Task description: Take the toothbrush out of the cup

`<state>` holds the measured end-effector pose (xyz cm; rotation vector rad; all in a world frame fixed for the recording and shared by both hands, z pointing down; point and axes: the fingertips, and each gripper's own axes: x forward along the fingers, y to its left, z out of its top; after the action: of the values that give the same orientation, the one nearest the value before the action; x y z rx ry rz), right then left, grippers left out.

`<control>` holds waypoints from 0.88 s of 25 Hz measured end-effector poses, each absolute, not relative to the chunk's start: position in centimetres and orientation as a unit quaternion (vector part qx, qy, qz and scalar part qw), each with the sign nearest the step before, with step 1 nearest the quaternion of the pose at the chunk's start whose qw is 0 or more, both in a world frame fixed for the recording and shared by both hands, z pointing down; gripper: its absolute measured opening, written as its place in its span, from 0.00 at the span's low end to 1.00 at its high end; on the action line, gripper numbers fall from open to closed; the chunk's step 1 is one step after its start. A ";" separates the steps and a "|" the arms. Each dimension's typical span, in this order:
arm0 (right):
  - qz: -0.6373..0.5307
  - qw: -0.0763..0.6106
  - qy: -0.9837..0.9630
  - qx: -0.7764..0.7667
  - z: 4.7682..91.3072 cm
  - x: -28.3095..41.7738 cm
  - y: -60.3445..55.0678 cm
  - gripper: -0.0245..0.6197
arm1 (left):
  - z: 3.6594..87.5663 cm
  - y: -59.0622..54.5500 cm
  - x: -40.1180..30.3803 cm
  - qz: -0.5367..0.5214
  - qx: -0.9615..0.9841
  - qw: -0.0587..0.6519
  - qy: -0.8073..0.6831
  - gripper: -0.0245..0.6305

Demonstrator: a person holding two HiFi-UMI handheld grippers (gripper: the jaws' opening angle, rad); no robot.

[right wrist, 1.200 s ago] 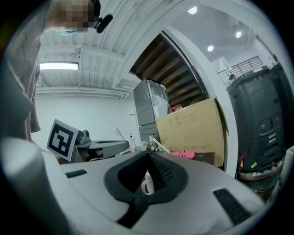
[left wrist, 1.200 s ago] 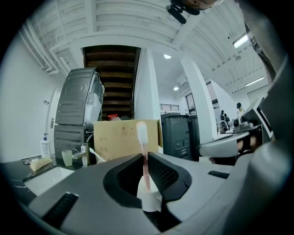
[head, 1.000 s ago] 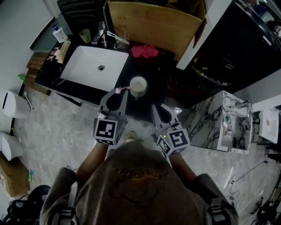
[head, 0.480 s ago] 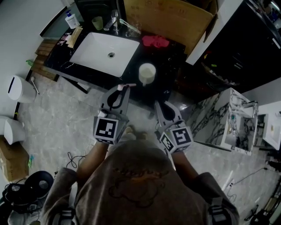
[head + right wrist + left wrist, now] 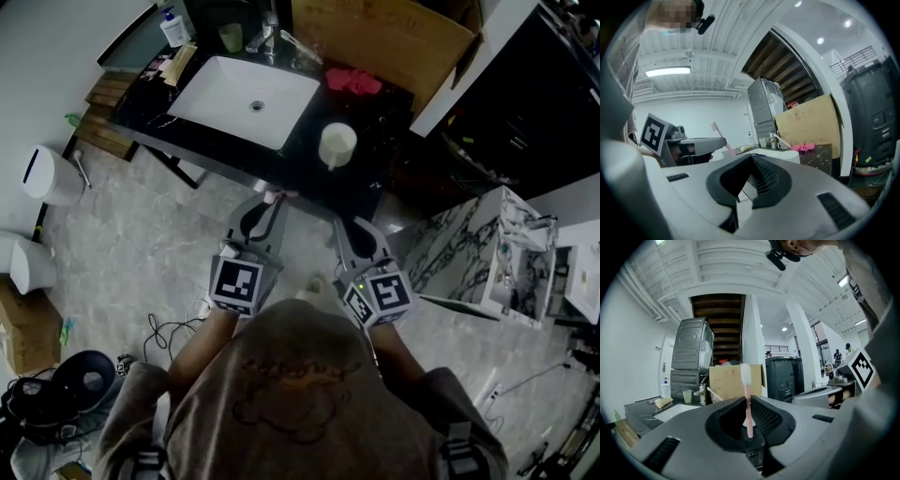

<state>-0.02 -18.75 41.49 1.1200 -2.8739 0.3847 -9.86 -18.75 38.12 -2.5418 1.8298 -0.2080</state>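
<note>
Head view, from above: a person holds two grippers over a grey, stone-patterned floor. The front edge of a glossy black countertop (image 5: 309, 159) runs just beyond both tips, with open floor to the left. On the counter a round cream cup (image 5: 337, 145) stands near that edge, beside a white rectangular sink (image 5: 246, 89). The left gripper (image 5: 266, 202) is clamped on a slim pink toothbrush (image 5: 281, 195), which is clear of the cup and short of the counter edge. The right gripper (image 5: 349, 226) is just beside it. A marble-veined unit (image 5: 469, 262) stands close on the right.

Left gripper view: the left gripper (image 5: 749, 401) has its ribbed black pads pressed on the toothbrush (image 5: 746, 380), held upright with its white bristle head on top. A cardboard box (image 5: 729, 380) stands beyond it.

Right gripper view: the right gripper (image 5: 752, 158) has its jaws together with nothing between them. To its left the toothbrush (image 5: 718, 133) tilts upward out of the other gripper. A crumpled pink cloth (image 5: 805, 147) lies on the counter ahead.
</note>
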 end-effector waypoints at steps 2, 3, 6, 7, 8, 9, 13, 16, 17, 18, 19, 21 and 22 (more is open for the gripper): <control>0.125 0.015 -0.922 0.367 41.6 -0.5 -17.7 0.04 | 38.6 -17.7 -10.5 -0.070 -0.811 -0.003 0.580 0.09; 0.127 0.013 -0.920 0.372 41.7 -0.6 -17.1 0.04 | 38.9 -17.1 -10.7 -0.072 -0.812 -0.005 0.579 0.09; 0.130 0.013 -0.914 0.383 42.0 -0.9 -15.1 0.04 | 39.6 -15.3 -11.5 -0.071 -0.815 -0.013 0.576 0.09; 0.130 0.013 -0.912 0.388 42.1 -0.9 -14.4 0.04 | 39.8 -14.7 -11.7 -0.070 -0.816 -0.017 0.574 0.09; 0.130 0.013 -0.910 0.393 42.1 -0.9 -13.8 0.04 | 40.1 -14.1 -11.8 -0.071 -0.817 -0.020 0.572 0.09; 0.130 0.012 -0.908 0.399 42.1 -0.8 -13.1 0.04 | 40.3 -13.5 -11.9 -0.072 -0.819 -0.022 0.569 0.09; 0.125 0.008 -0.899 0.420 41.9 -0.2 -10.4 0.04 | 40.9 -11.3 -11.8 -0.071 -0.826 -0.023 0.559 0.09; 0.121 0.010 -0.894 0.431 41.9 0.3 -8.3 0.04 | 41.1 -9.5 -11.5 -0.069 -0.831 -0.024 0.552 0.09; 0.120 0.011 -0.893 0.434 41.8 0.5 -7.7 0.04 | 41.1 -8.9 -11.4 -0.069 -0.833 -0.025 0.549 0.09; 0.119 0.012 -0.892 0.436 41.7 0.6 -7.0 0.04 | 41.2 -8.3 -11.2 -0.070 -0.834 -0.027 0.546 0.09; 0.118 0.014 -0.891 0.437 41.6 0.7 -6.4 0.04 | 41.5 -7.7 -11.1 -0.073 -0.836 -0.031 0.543 0.09; 0.118 0.016 -0.890 0.439 41.4 0.9 -5.3 0.04 | 41.8 -6.8 -10.7 -0.076 -0.839 -0.037 0.538 0.09; 0.117 0.016 -0.890 0.440 41.4 1.0 -4.8 0.04 | 41.7 -6.4 -10.5 -0.074 -0.839 -0.037 0.537 0.09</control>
<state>1.01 -4.83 41.36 1.3680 -2.7683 0.3653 -10.53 -6.41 41.74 -2.7002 1.7285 -0.2391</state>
